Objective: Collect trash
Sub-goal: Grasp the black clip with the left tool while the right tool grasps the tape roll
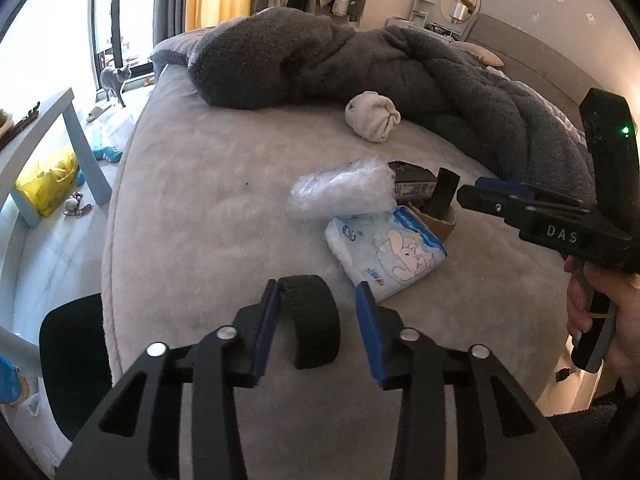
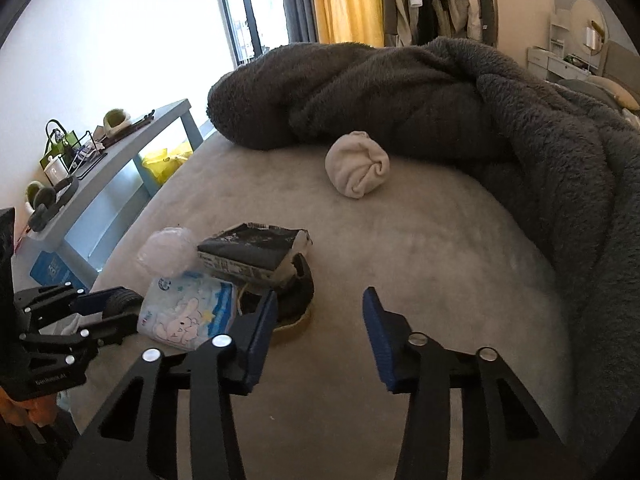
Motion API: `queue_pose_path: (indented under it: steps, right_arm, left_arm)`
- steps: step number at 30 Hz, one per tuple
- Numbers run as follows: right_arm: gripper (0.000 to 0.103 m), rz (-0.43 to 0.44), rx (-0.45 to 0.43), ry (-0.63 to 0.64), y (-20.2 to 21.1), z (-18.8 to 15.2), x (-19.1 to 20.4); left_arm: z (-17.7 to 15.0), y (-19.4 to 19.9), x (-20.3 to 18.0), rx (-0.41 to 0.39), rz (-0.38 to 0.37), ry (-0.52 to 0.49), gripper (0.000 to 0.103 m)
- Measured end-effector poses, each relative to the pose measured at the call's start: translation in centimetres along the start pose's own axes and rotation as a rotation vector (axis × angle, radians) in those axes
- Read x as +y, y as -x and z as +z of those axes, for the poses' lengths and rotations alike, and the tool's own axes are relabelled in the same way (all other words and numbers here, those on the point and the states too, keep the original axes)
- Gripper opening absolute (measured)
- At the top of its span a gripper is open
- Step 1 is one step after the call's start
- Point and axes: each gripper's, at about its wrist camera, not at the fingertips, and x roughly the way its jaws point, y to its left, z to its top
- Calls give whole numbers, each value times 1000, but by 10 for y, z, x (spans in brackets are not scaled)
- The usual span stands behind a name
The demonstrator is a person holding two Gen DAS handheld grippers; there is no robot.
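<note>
A small heap of trash lies on the grey bed (image 1: pixel 200 220): a crumpled clear plastic bag (image 1: pixel 344 192), a blue-and-white tissue pack (image 1: pixel 388 252) with a rabbit picture, a torn dark carton (image 2: pixel 252 252) and a brown paper cup (image 2: pixel 296 320) with something black in it. A black ribbed ring (image 1: pixel 316 320) lies between the pads of my left gripper (image 1: pixel 318 304). The left pad touches it and the right pad stands clear, so the gripper is open. My right gripper (image 2: pixel 320 312) is open over bare bedding, its left pad beside the brown cup. A rolled white sock (image 2: pixel 358 164) lies farther back.
A thick dark grey blanket (image 2: pixel 400 92) is bunched along the back and right of the bed. A light blue side table (image 2: pixel 120 152) with small items stands to the left, a yellow bag (image 1: pixel 48 180) under it. A grey cat (image 1: pixel 116 80) stands by the window. A black chair (image 1: pixel 76 360) is at the bed's near edge.
</note>
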Motion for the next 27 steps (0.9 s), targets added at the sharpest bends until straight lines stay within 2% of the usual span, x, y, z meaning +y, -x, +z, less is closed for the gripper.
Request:
queue_pose_path:
  steps: [5, 13, 16, 20, 27]
  right_arm:
    - [31, 26, -2, 12, -5, 2, 2]
    - [19, 7, -1, 27, -13, 11, 11]
    - [10, -12, 4, 32, -15, 14, 13]
    - [8, -54, -1, 58, -12, 19, 20]
    - [7, -138, -67, 58, 1, 34, 26]
  left_arm:
    - [0, -3, 2, 3, 11, 3, 29]
    - [0, 2, 8, 0, -20, -1, 23]
    - [1, 6, 12, -9, -20, 4, 23]
    - [3, 13, 23, -22, -21, 30, 21]
    - [9, 29, 39, -52, -29, 61, 21]
